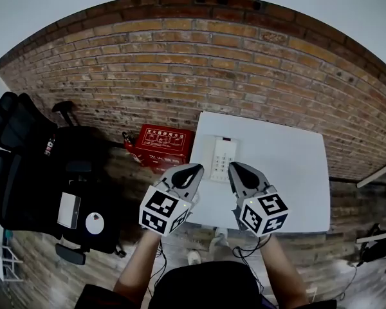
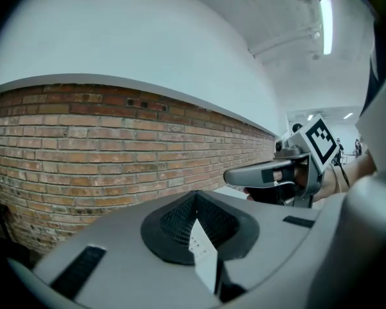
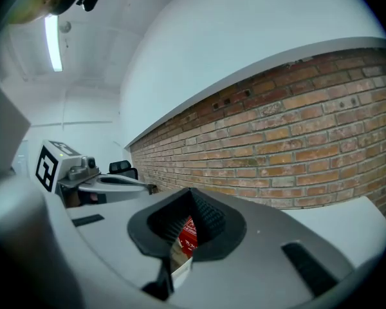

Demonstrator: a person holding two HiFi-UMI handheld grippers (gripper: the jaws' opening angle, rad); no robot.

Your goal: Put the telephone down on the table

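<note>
The white telephone (image 1: 220, 158) lies flat on the white table (image 1: 289, 172), near its left side, keypad up. Both grippers hover side by side above the table's near edge and point toward the brick wall. The tip of my left gripper (image 1: 196, 169) is just left of the telephone's near end, and the tip of my right gripper (image 1: 235, 167) just right of it. Neither touches it. In the left gripper view the left gripper (image 2: 196, 221) is shut and holds nothing, with the right gripper (image 2: 276, 172) beside it. In the right gripper view the right gripper (image 3: 190, 217) is also shut and empty.
A red box (image 1: 159, 143) stands on the floor against the brick wall (image 1: 212, 63), left of the table. Black office chairs (image 1: 26, 166) fill the far left. The edge of another white table (image 1: 379, 172) shows at the right.
</note>
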